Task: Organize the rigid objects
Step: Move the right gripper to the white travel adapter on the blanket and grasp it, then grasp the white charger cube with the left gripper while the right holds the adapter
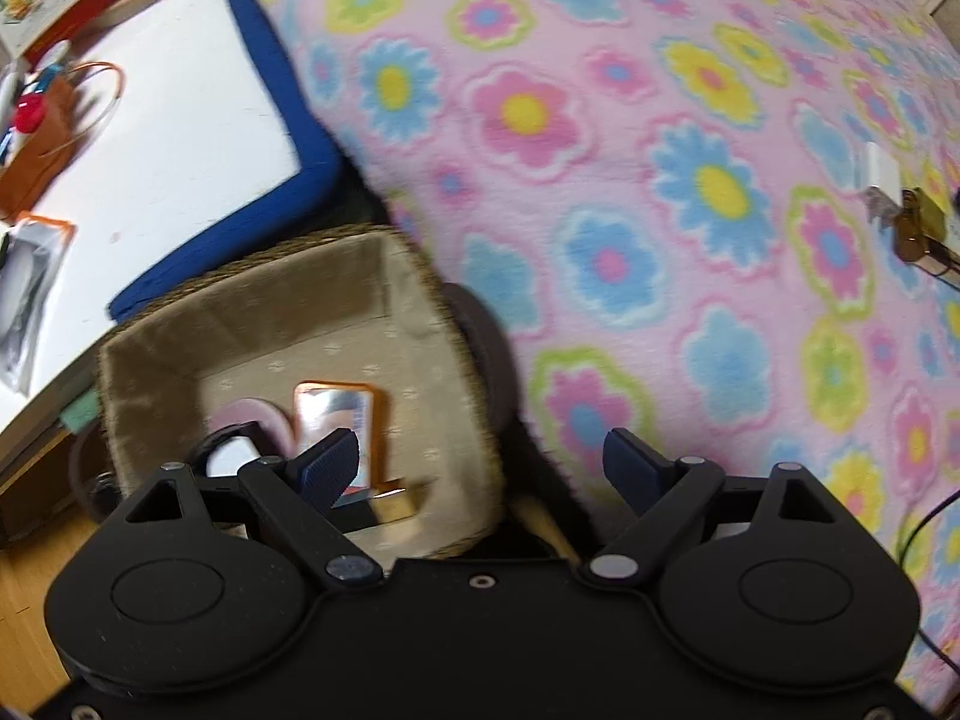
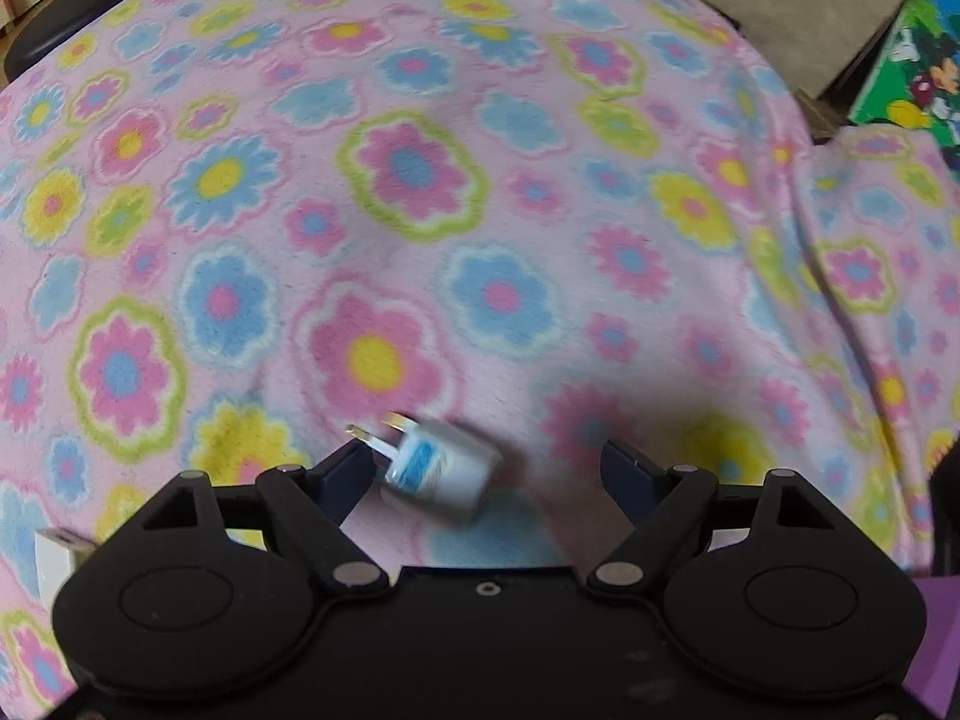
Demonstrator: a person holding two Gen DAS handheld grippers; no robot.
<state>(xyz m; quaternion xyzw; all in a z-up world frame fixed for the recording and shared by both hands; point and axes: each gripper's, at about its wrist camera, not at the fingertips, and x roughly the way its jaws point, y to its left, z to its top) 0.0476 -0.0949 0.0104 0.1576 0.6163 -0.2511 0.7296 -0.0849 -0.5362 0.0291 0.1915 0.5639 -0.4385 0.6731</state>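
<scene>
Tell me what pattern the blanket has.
Pink blanket with multicoloured flowers; clearest in the right wrist view.

Both tongs look alike: the left tongs [image 1: 480, 462] and right tongs [image 2: 483, 471] are matte black plastic, each with two round domed housings, angled linkage arms pinned by silver rivets, triangular cut-outs near the outer pivots, and a small screw at the body's centre. Their fingers [image 1: 330, 462] carry ribbed dark-blue pads.

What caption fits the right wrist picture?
Open right gripper over a white plug adapter on the flowery blanket.
</scene>
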